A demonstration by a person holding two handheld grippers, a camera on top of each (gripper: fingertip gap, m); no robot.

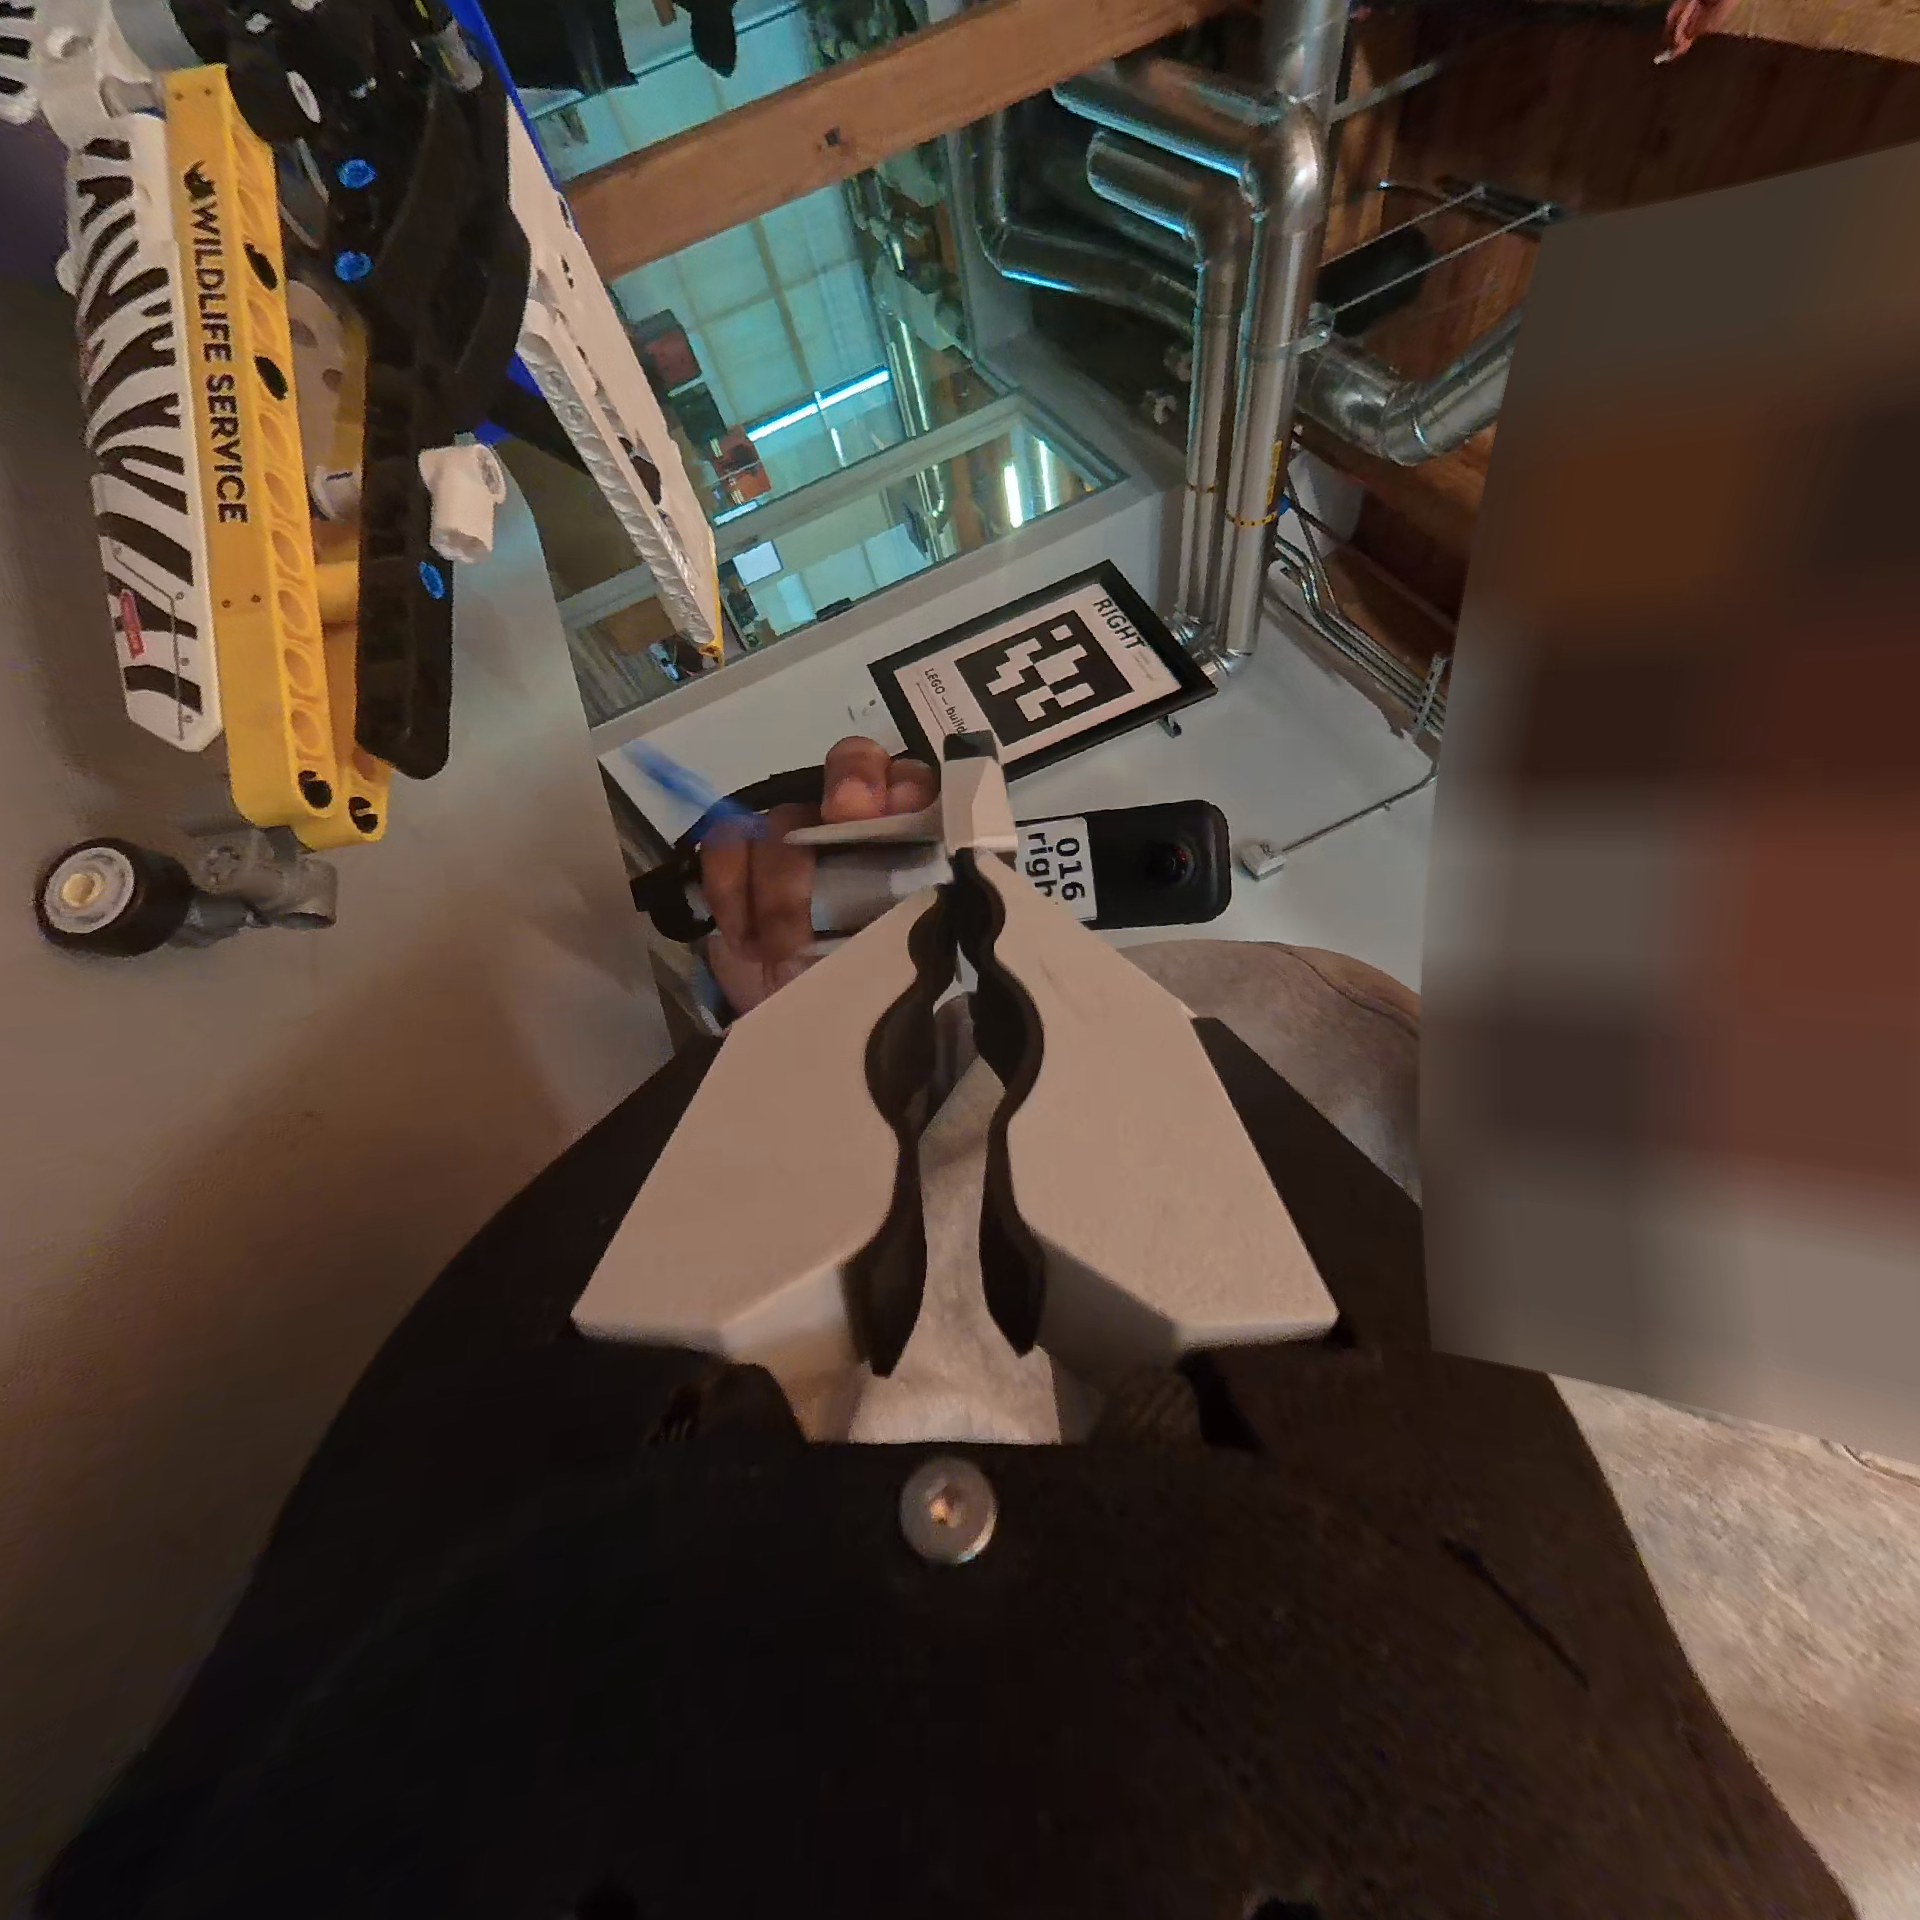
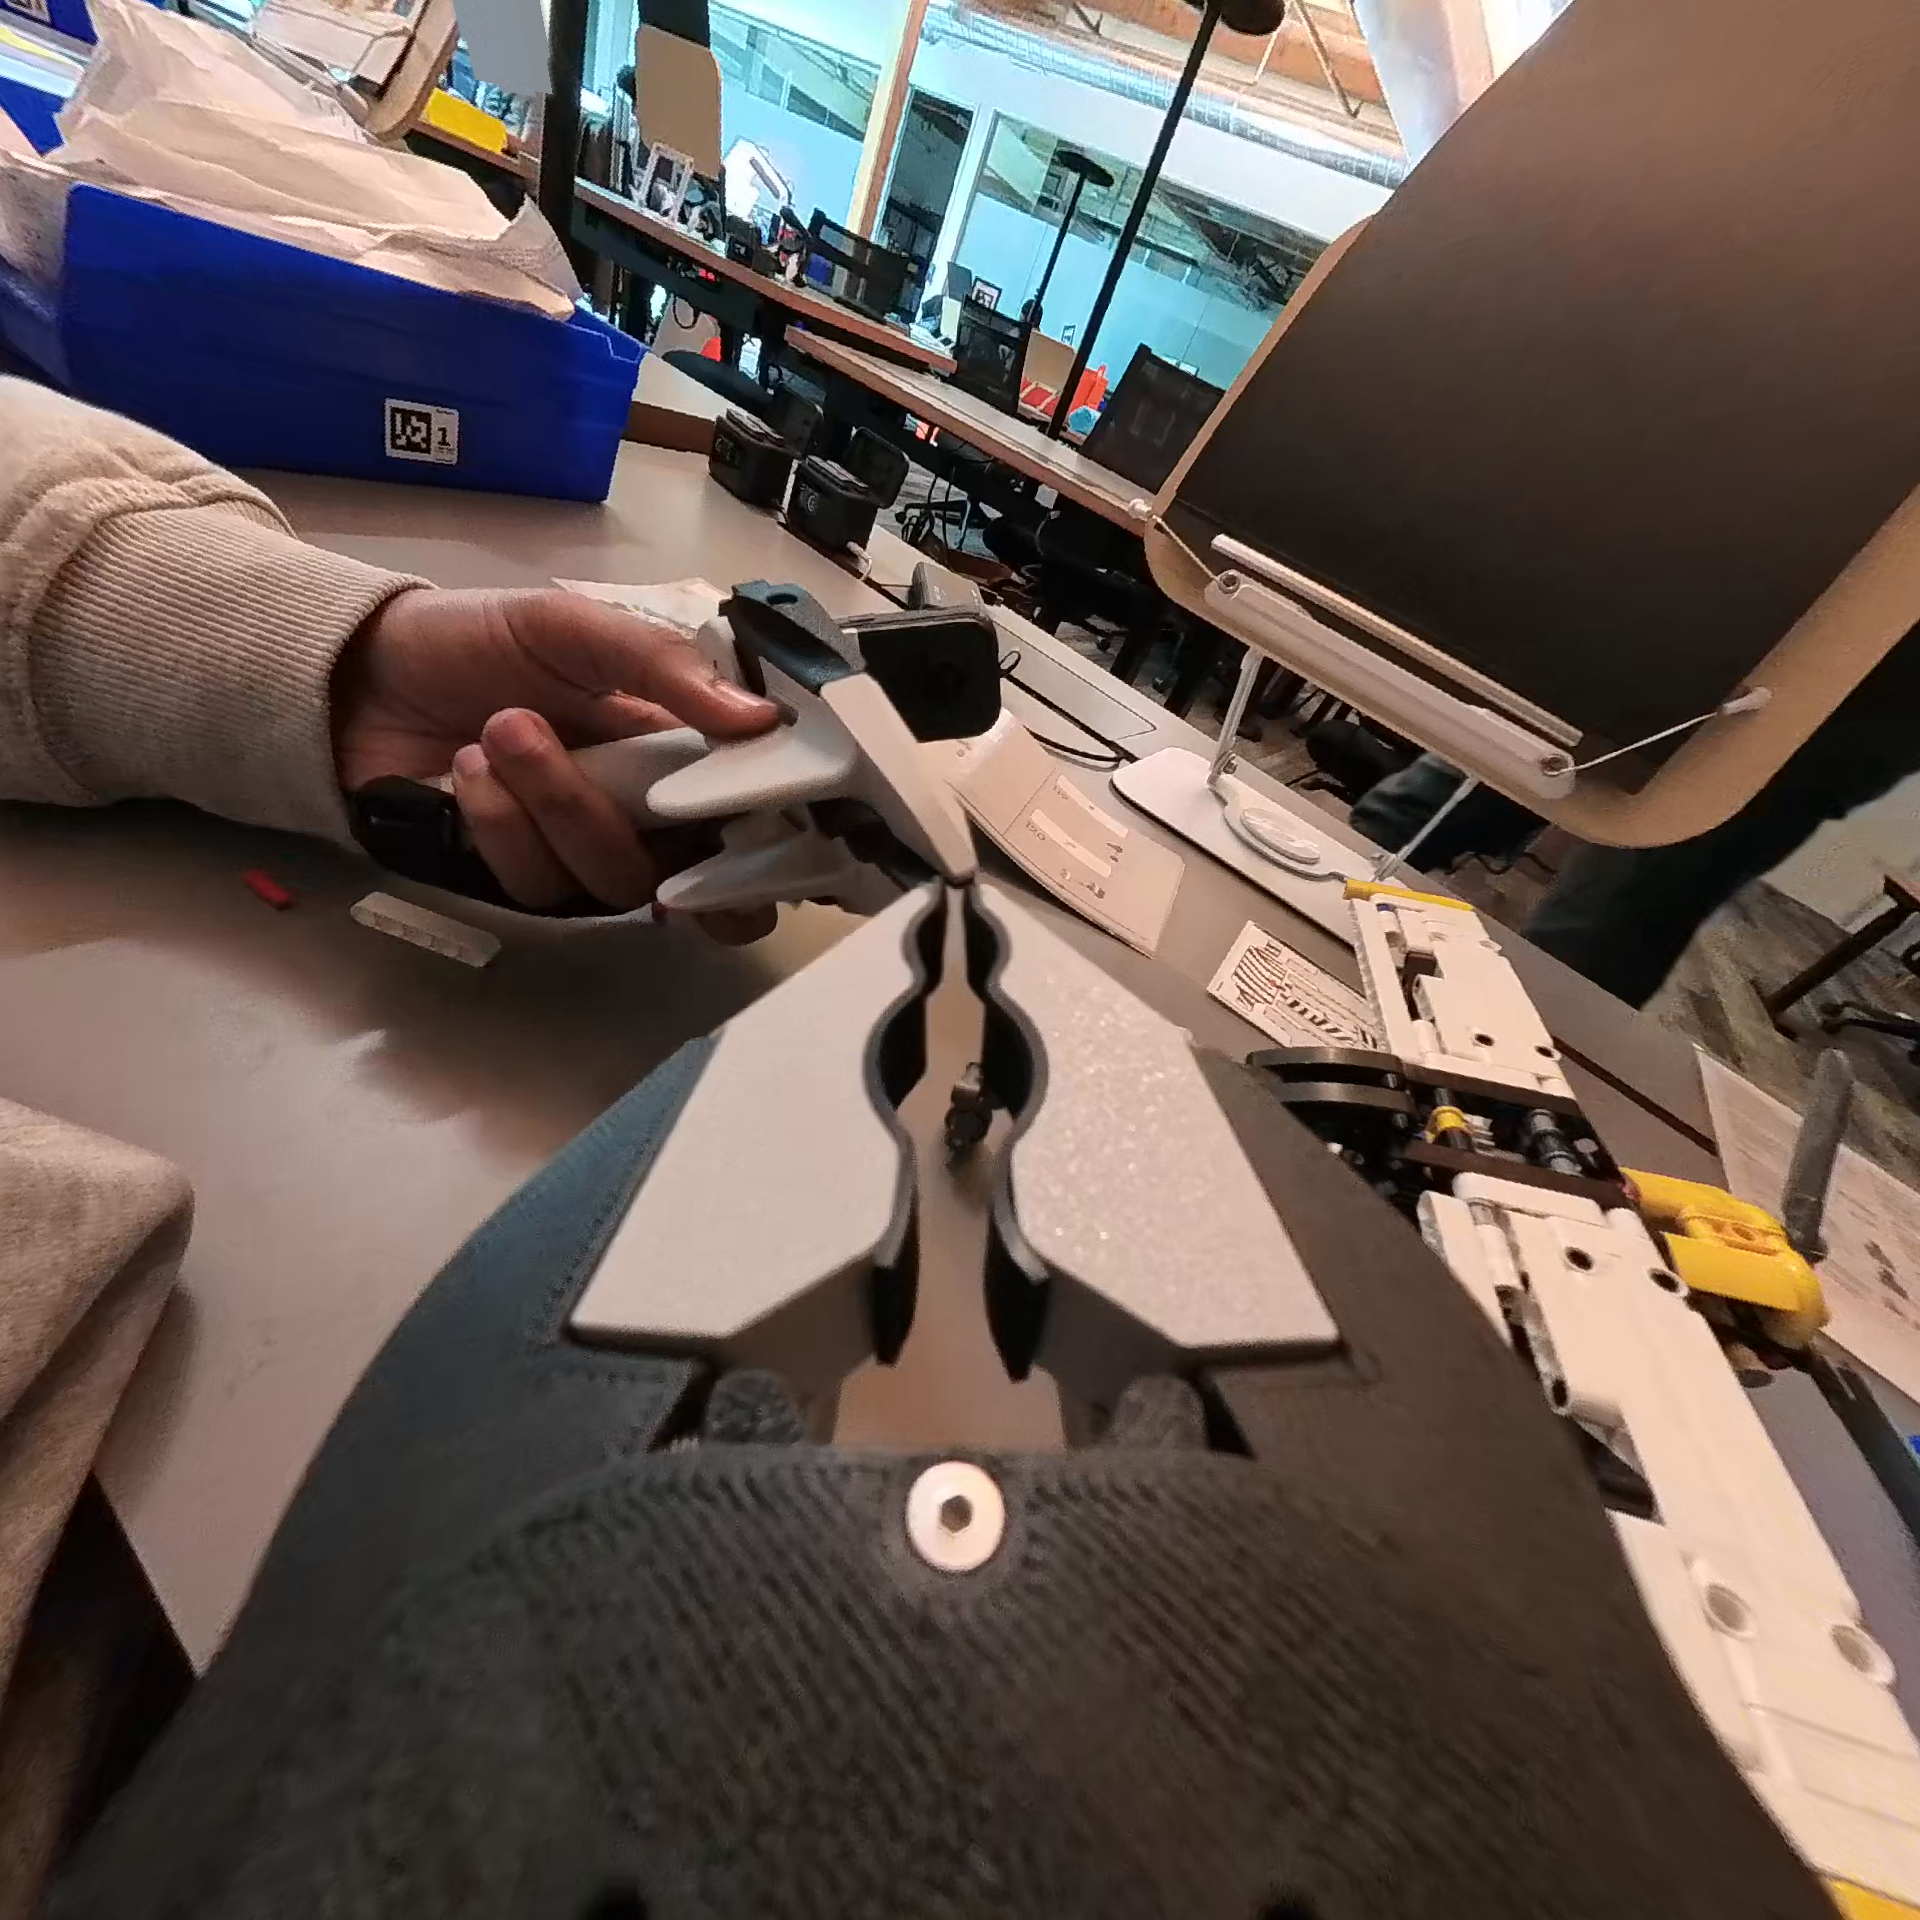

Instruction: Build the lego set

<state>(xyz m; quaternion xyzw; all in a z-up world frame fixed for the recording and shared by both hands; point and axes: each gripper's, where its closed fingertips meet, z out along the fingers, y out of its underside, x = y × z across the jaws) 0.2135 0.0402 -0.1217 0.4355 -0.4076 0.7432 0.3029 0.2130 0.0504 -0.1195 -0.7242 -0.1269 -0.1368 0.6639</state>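
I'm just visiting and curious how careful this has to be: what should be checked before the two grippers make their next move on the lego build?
1. Left gripper closed at the tips: ok.
2. Right gripper closed at the tips: ok.
3. Two grippers lined up tip to tip: ok, they nearly meet.
4. A piece pinched between either pair of tips: cannot tell, too small to see.
5. Small dark piece seen through the right gripper's gap, held or lying on the table: cannot tell.
6. Lego model on the table beside the right gripper: ok.
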